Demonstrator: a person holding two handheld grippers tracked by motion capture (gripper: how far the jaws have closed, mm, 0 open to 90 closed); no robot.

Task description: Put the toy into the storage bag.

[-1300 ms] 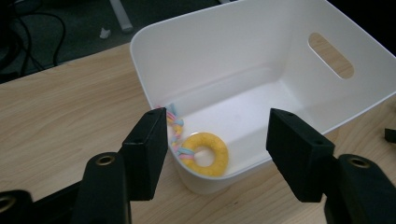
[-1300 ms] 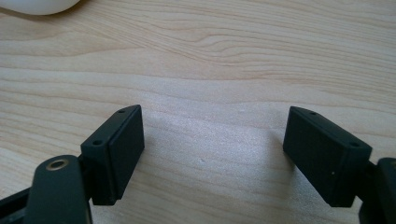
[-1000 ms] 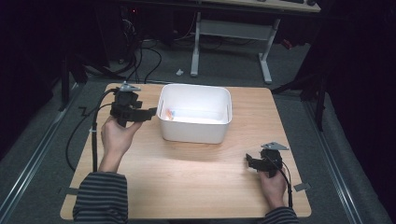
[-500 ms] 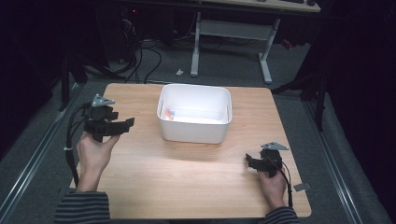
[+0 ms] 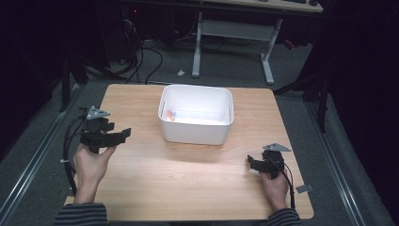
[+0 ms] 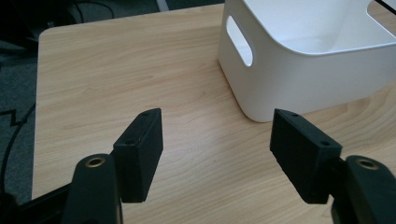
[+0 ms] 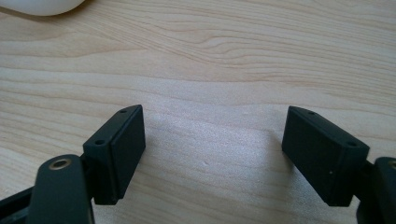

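Note:
A white plastic bin stands at the middle back of the wooden table, with a small orange and pale item inside at its left end. My left gripper is held above the table's left side, open and holding nothing, and points toward the bin. In the left gripper view its fingers stand wide apart over bare wood. My right gripper rests low at the front right, open, its fingers spread over bare wood.
A desk frame with white legs stands on the grey floor behind the table, with cables at the back left. Metal rails run along both sides. A rounded corner of the bin shows in the right gripper view.
My left gripper has drawn back from beside the bin toward the table's left edge and nearer the person. The right gripper has stayed where it was.

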